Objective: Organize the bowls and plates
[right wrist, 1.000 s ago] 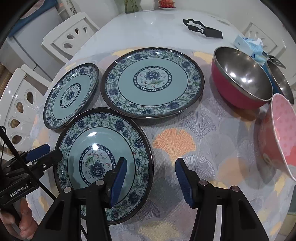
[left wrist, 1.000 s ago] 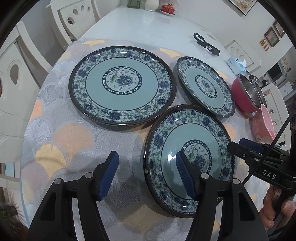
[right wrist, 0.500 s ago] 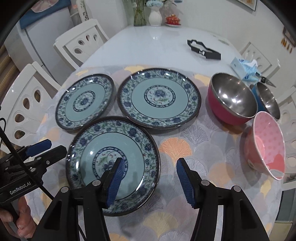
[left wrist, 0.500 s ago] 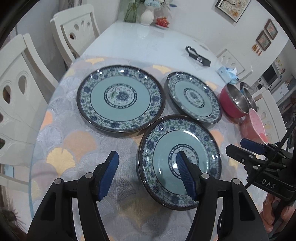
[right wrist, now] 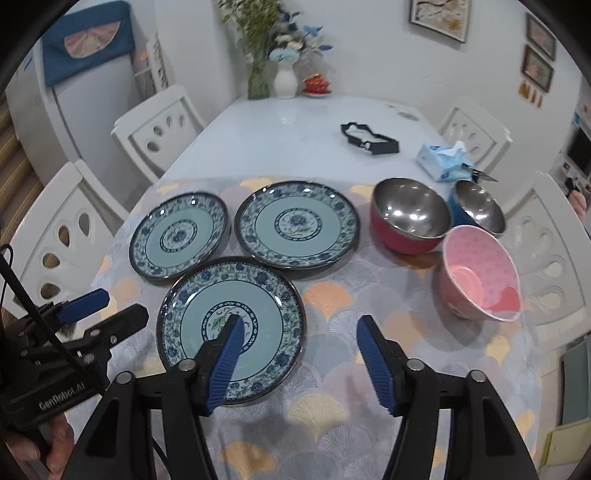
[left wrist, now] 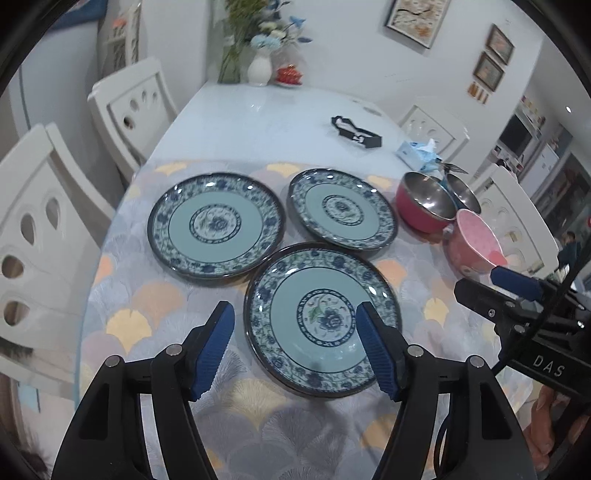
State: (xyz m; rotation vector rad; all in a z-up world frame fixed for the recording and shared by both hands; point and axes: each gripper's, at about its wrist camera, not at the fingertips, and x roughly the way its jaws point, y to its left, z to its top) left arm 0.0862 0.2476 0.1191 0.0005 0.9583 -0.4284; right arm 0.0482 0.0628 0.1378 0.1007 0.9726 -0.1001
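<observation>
I note both tongs share one build: matte black angular arms with silver pivot screws and ribbed blue pads. The left tongs (left wrist: 295, 347) body reads "GenRobot.AI" in white; the right tongs (right wrist: 299, 363) body reads "DAS". A thin black cable crosses each body.

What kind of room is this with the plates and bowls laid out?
Most likely a home dining room: a long white table with matching white chairs around it, a vase of flowers at the far end, and framed pictures on the wall.
</observation>
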